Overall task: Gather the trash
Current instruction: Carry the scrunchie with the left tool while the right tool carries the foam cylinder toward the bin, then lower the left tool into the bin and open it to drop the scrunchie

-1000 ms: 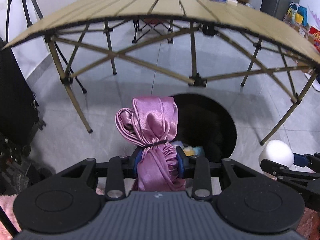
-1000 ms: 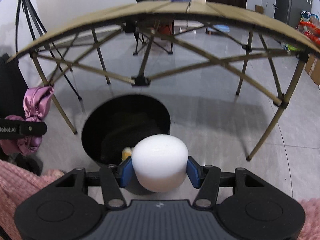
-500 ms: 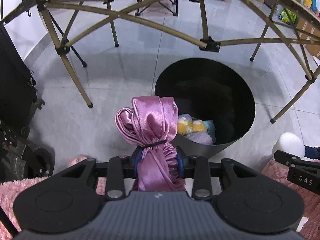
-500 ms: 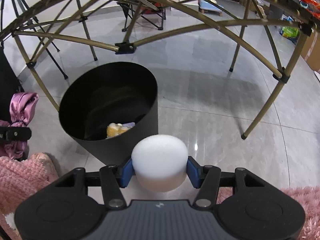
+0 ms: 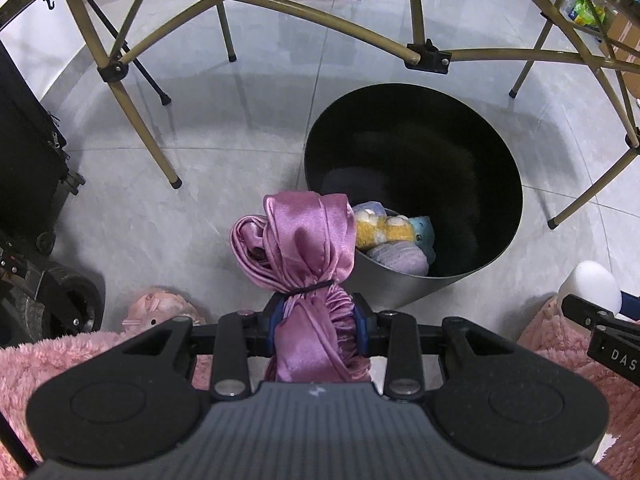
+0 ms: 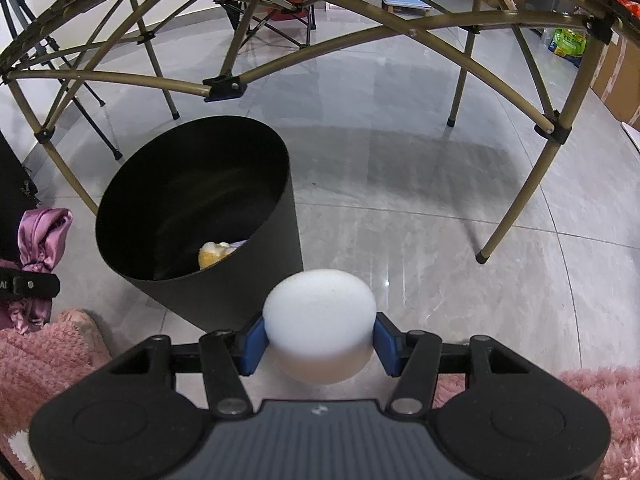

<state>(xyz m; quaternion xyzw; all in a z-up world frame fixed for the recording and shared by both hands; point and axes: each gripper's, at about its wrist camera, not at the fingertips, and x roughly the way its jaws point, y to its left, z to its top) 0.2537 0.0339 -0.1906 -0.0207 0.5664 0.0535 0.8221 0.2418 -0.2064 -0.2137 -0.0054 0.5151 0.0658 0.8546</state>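
Soft toys already lie in the black bin, centre frame; left gripper fingers clench a purple satin bundle, right gripper fingers a white foam puck, both undropped

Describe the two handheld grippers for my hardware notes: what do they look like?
Both match. The left gripper and right gripper have matte black linkage arms with silver pivot screws, blue finger pads, two round black discs at the base and a ribbed grey housing bearing a small white logo. White lettering marks their sides. No cables or sleeves show.
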